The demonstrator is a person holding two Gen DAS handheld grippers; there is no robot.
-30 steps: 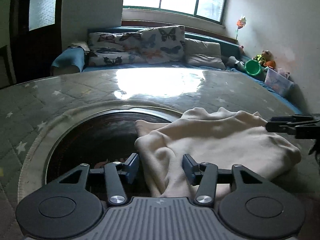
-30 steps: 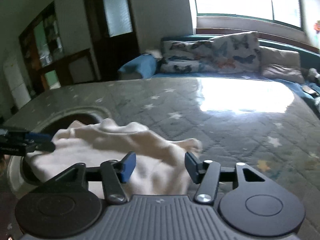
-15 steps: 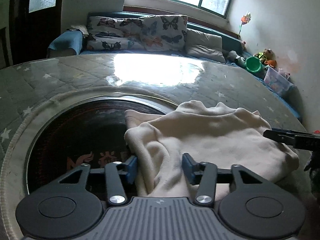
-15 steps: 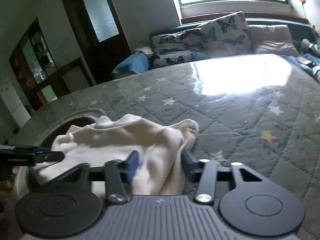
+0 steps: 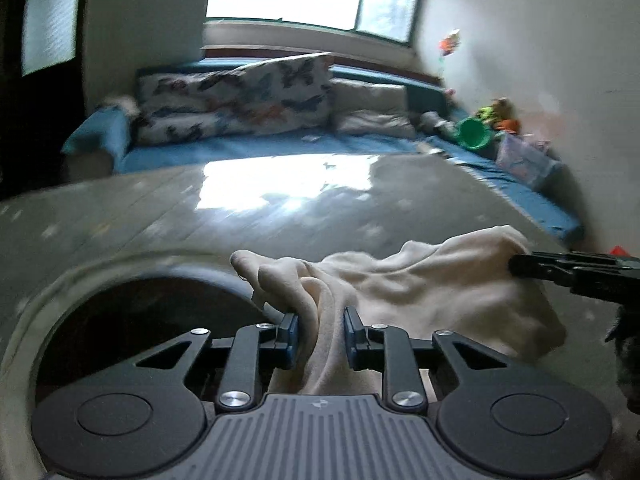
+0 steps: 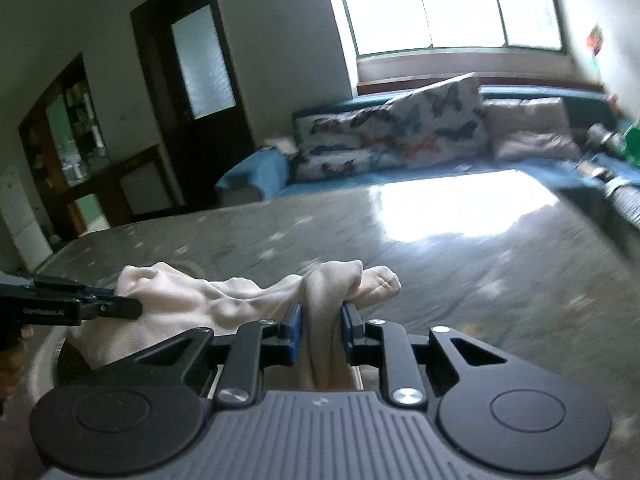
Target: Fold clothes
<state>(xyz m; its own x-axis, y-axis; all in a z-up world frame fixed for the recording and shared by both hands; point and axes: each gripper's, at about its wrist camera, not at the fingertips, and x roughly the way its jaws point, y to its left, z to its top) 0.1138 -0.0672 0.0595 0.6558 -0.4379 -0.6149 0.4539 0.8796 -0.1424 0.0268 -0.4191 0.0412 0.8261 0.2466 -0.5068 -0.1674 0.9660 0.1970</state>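
Cream fleece garment [image 5: 420, 292], bunched on the quilted star-print table [image 5: 160, 208] beside its dark round inset [image 5: 152, 320]. Left gripper [image 5: 320, 330] and right gripper [image 6: 320, 330] each pinch a gathered corner, jaws closing on cloth. For a clean fold, judged best: lift both corners level, keep the edge taut, and avoid dragging folds.

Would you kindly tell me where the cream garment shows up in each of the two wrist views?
Left wrist: cream garment at lower centre-right, running from the left claw towards the right edge.
Right wrist: garment at lower centre-left, bunched in the right claw.
Shared landmark: butterfly cushion.
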